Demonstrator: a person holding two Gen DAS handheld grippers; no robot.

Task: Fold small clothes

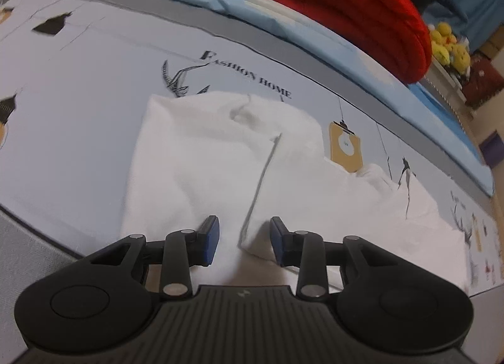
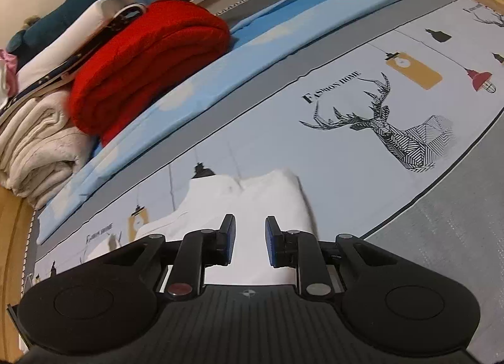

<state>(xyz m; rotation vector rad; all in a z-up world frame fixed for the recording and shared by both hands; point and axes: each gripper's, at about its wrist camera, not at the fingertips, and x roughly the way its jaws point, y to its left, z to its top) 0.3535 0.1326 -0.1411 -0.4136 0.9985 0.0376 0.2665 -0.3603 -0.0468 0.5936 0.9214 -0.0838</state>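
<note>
A small white garment [image 1: 195, 156] lies partly folded on the printed bedsheet [image 1: 94, 80], with one folded edge running down its middle. My left gripper [image 1: 244, 222] hovers low over the garment's near end. Its blue pads stand apart on either side of that folded edge and nothing is pinched between them. In the right wrist view the same white garment [image 2: 271, 197] lies just ahead of and under my right gripper [image 2: 250, 219]. Its jaws are narrowly apart over the cloth, and no fabric shows between the pads. The garment's near edge is hidden under both grippers.
A folded red blanket [image 2: 151, 58] sits on a folded light blue sheet [image 2: 258, 46] at the far side of the bed, beside a cream blanket stack [image 2: 37, 150]. Yellow plush toys [image 1: 447, 46] stand beyond the bed. Grey mattress cover [image 2: 441, 238] borders the sheet.
</note>
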